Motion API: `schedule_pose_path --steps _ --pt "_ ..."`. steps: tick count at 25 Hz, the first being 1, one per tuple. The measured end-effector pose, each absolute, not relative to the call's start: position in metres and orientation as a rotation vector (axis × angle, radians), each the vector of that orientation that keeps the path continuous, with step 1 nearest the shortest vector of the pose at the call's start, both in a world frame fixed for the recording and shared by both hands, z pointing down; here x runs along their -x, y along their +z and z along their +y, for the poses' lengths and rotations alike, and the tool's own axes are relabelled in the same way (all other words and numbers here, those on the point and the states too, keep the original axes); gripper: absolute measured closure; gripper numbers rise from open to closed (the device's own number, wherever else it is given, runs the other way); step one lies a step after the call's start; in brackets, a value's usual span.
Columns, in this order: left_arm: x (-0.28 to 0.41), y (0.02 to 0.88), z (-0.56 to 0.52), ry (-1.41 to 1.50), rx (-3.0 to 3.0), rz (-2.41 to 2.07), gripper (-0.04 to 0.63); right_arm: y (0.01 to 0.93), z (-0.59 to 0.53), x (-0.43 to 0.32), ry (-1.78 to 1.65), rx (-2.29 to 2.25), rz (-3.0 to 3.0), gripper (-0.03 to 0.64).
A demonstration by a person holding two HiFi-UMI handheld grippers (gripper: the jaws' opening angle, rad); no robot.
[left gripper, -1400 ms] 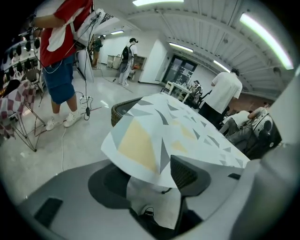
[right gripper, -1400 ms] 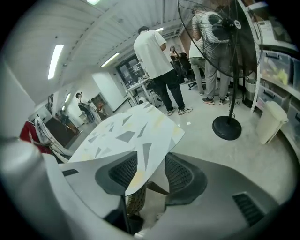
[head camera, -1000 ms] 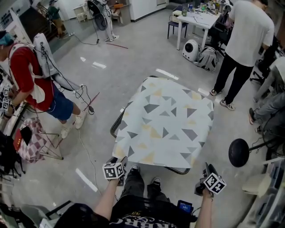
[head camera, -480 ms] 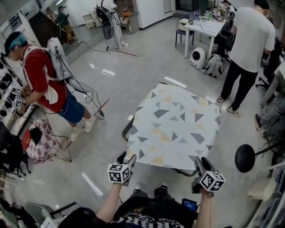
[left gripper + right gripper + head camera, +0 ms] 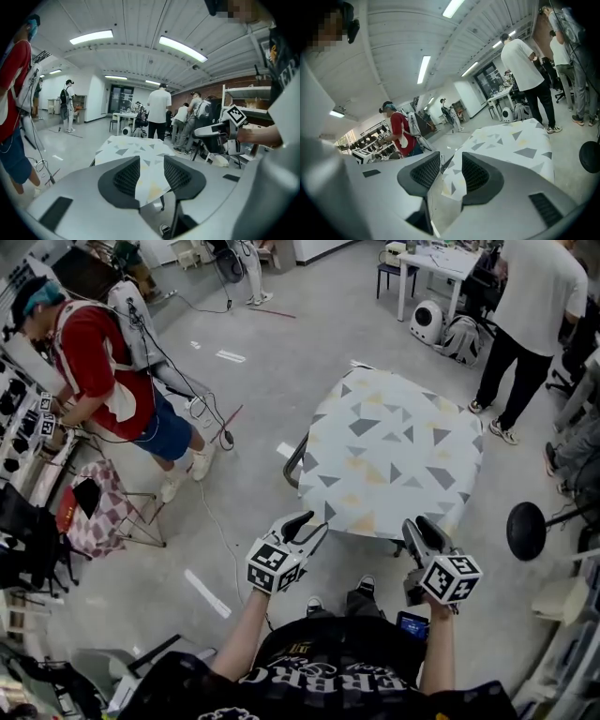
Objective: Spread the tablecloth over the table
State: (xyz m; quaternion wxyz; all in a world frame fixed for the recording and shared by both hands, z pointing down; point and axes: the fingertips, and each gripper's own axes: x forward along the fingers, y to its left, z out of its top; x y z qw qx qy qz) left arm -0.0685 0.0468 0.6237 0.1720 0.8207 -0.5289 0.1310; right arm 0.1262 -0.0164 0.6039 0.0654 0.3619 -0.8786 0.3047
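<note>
Tablecloth, white with grey and pale yellow triangles, lies spread over the table. It covers the whole top and hangs over the edges. Of the table itself only a dark curved piece of frame shows at the left side, with a dark strip under the near hem.

Both grippers hang in the air on the near side of the table, clear of the cloth. The left gripper is just near of the cloth's near-left corner and points toward the far right, with its marker cube on the person's side. Its fingers stand apart with nothing between them. The jaws have just been closing, and the draped cloth shows through the gap, further off.

The right gripper is by the near-right stretch of the hem and points far, its marker cube nearer the person. Its fingers are likewise apart and hold nothing. These jaws too have just been closing, with a hanging corner of the cloth seen beyond them. The two grippers are well apart, one toward each end of the near edge.

At the far left a person in a red shirt stands on the floor. At the far right a person in a white shirt stands beside a white desk. A round black stool sits to the right of the table.
</note>
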Motion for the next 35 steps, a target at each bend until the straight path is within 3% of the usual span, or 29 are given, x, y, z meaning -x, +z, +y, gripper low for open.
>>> schedule_pose_path --steps 6,15,25,35 --pt "0.055 0.597 0.094 0.297 -2.446 -1.387 0.445 0.589 0.051 -0.105 0.864 -1.059 -2.657 0.467" --pt "0.022 0.573 0.152 0.310 -2.621 -1.219 0.529 0.571 0.126 -0.106 0.772 -1.160 -2.651 0.546" --pt "0.005 0.560 0.183 0.303 -2.652 -1.119 0.557 0.552 0.172 -0.085 0.719 -1.111 -2.713 0.601" --pt "-0.012 0.551 0.212 0.260 -2.701 -1.023 0.560 0.546 0.195 -0.069 0.736 -1.007 -2.762 0.601"
